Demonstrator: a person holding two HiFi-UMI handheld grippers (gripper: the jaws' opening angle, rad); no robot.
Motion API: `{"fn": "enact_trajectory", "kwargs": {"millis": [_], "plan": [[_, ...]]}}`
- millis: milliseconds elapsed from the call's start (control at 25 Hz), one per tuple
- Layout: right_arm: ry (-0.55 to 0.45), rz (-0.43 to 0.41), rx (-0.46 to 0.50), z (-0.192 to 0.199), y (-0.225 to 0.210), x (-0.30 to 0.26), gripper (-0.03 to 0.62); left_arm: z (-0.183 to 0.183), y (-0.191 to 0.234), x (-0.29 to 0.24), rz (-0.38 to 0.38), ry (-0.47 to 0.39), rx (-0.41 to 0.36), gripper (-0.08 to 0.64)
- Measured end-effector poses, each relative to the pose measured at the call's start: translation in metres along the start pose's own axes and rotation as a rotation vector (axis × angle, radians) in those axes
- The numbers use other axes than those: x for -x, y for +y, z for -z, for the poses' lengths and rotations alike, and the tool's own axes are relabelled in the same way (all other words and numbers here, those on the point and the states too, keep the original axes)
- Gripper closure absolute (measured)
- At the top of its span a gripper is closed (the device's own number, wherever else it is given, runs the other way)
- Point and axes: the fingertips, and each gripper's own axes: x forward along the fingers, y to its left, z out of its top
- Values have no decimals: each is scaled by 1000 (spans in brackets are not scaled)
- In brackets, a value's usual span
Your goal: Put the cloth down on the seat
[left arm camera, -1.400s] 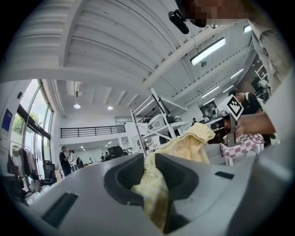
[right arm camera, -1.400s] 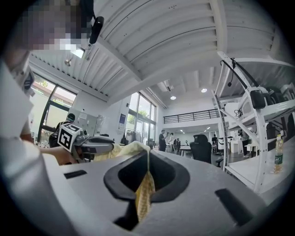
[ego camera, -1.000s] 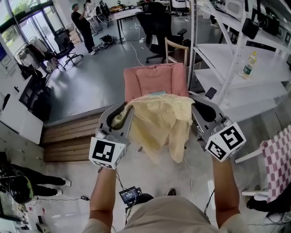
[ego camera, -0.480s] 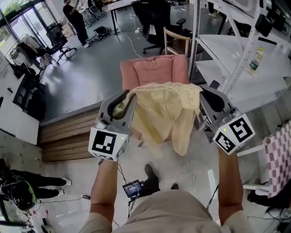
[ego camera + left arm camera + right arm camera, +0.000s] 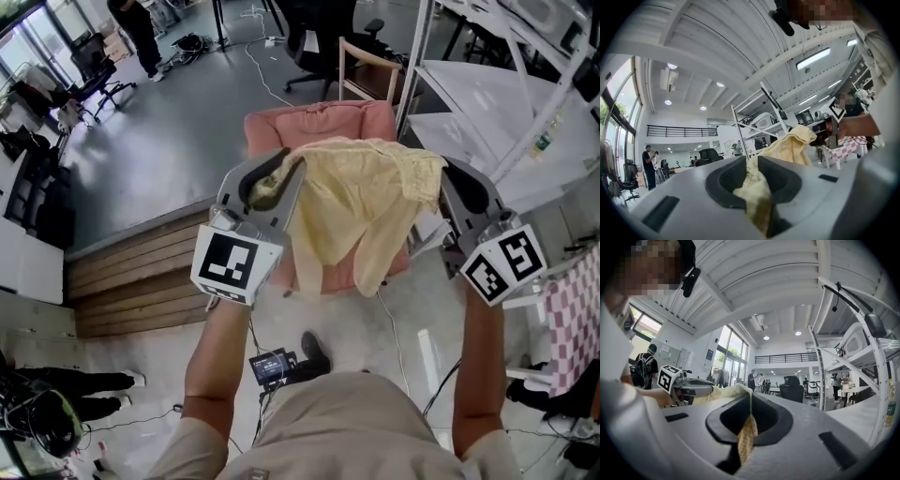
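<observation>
A pale yellow cloth (image 5: 361, 211) hangs spread between my two grippers, held level over the pink upholstered seat (image 5: 319, 127). My left gripper (image 5: 272, 187) is shut on the cloth's left corner, and a thick fold of the cloth (image 5: 757, 194) is pinched between its jaws. My right gripper (image 5: 450, 187) is shut on the right corner; a thin strip of the cloth (image 5: 746, 437) shows in its jaws. The cloth's lower folds dangle in front of the seat's front edge and hide most of the cushion.
A white metal shelving rack (image 5: 525, 112) stands close on the right. A wooden step (image 5: 131, 281) lies left of the seat, a wooden chair (image 5: 366, 70) behind it. A checked cloth (image 5: 577, 319) hangs at the far right. Cables and a small device (image 5: 272, 366) lie at the person's feet.
Both grippers have carried the cloth forward toward the pink seat, which now lies closer beneath it. The grip on both corners is unchanged.
</observation>
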Motion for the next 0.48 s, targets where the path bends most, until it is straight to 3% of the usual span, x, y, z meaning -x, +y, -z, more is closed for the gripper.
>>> {"fn": "enact_trajectory", "kwargs": {"millis": [280,480], "plan": [[12,42,23,-2,-2,-55,591,11,56,-19,22,-85,-16,488],[12,68,54,-5,-10,-86,591,16,82,-30,42,-102,-15,488]]}}
